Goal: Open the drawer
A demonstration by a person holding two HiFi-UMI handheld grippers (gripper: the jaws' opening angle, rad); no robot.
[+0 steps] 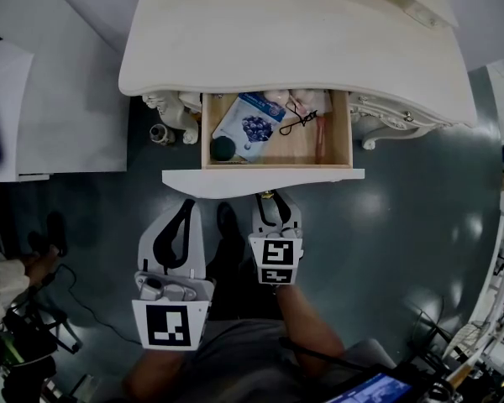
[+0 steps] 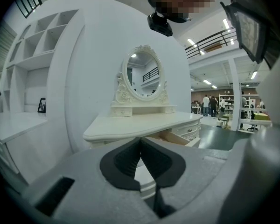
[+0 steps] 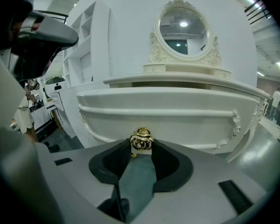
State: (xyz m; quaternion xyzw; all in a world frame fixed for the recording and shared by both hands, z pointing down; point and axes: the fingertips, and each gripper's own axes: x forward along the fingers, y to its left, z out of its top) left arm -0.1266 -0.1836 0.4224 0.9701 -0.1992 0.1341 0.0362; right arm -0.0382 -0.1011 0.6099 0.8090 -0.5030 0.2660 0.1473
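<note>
**Q:** Where is the drawer?

**A:** The drawer (image 1: 235, 180) stands open, drawn out from under the cream worktop (image 1: 294, 40) of a dressing table. From the head view its wooden inside is in plain sight. In it lie a blue packet (image 1: 252, 126), a dark round thing (image 1: 223, 148) in the near left corner, and some small pink and black items too small to name.

**Q:** What is the right tool doing?

**A:** The right tool (image 3: 141, 146) is at the middle of the drawer's white front. The gold knob (image 3: 141, 140) sits between its jaws. The jaws stand fairly wide, and their dark pads appear to press the knob on both sides, though the contact is hard to see exactly.

**Q:** And the left tool?

**A:** The left tool (image 2: 140, 140) is held just left of the right one and a little back from the drawer front, touching nothing. Its jaws are together at the tips, with nothing between them. Its own view looks along the table's side, with the oval mirror (image 2: 143, 73) at the back of the worktop.
</note>
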